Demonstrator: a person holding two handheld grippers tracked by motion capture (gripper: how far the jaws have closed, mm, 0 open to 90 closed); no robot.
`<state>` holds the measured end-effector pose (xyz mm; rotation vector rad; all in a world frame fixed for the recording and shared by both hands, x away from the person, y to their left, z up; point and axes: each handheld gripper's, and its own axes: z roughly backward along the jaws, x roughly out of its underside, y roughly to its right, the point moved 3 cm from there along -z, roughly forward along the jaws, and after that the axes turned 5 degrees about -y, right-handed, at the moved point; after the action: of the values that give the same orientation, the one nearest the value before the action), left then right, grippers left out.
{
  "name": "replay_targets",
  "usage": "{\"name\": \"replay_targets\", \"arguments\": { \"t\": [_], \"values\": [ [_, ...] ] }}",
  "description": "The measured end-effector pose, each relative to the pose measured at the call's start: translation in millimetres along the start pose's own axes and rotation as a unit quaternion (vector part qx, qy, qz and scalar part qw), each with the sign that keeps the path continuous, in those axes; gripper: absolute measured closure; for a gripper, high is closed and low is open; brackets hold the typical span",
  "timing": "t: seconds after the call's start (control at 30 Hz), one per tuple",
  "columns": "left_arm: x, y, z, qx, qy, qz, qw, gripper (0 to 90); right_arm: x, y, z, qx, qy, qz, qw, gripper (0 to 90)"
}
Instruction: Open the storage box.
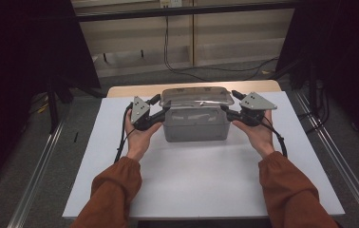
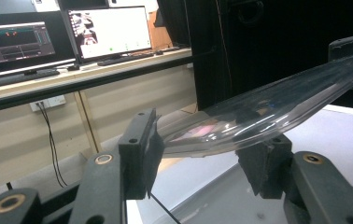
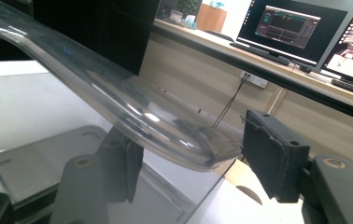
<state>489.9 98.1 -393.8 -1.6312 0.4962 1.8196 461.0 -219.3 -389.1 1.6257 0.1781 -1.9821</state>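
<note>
Clear plastic lid (image 1: 197, 96), raised just above the grey storage box (image 1: 196, 127) on the white desk (image 1: 201, 180): left hand-held gripper (image 2: 198, 154) and right hand-held gripper (image 3: 188, 158) straddle its ends, jaws apart; whether fitting or removal follows is undeterminable.

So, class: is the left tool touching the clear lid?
Cannot tell. In the left gripper view the clear lid lies between the left tool's open jaws; the far jaw sits right beneath it, but contact isn't plainly shown.

Two lit monitors (image 2: 62, 35) on a wooden desk (image 2: 86, 74); black cable (image 1: 201, 69) crosses the floor.
</note>
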Motion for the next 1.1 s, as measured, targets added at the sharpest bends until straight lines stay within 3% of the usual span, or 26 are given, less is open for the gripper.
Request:
{"name": "replay_targets", "arguments": {
  "t": [0.17, 0.33, 0.6, 0.8, 1.1],
  "values": [
    [-3.1, -1.7, -2.1, -0.001, 0.0, 0.0, 1.0, 50.1, -0.5, 1.5, -3.9, -0.005, 0.006, -0.005, 1.0, 46.0],
    [-5.6, -2.9, -4.7, -0.002, 0.002, 0.003, 1.0, 50.0, -5.1, 7.0, -4.4, -0.003, 0.012, -0.013, 0.9998, 46.3],
    [-8.8, -6.7, -7.7, -0.002, 0.005, 0.009, 0.9999, 48.8, -6.9, 12.4, -13.3, -0.02, 0.02, -0.023, 0.9993, 55.8],
    [-10.7, -10.8, -9.9, -0.004, 0.001, 0.023, 0.9997, 48.0, -9.0, 15.5, -16.3, -0.022, 0.022, -0.025, 0.9992, 57.3],
    [-13.2, -18.6, -17.5, -0.006, -0.006, 0.013, 0.9999, 47.9, -11.4, 19.8, -18.0, -0.027, 0.028, -0.035, 0.9987, 58.0]
  ]
}}
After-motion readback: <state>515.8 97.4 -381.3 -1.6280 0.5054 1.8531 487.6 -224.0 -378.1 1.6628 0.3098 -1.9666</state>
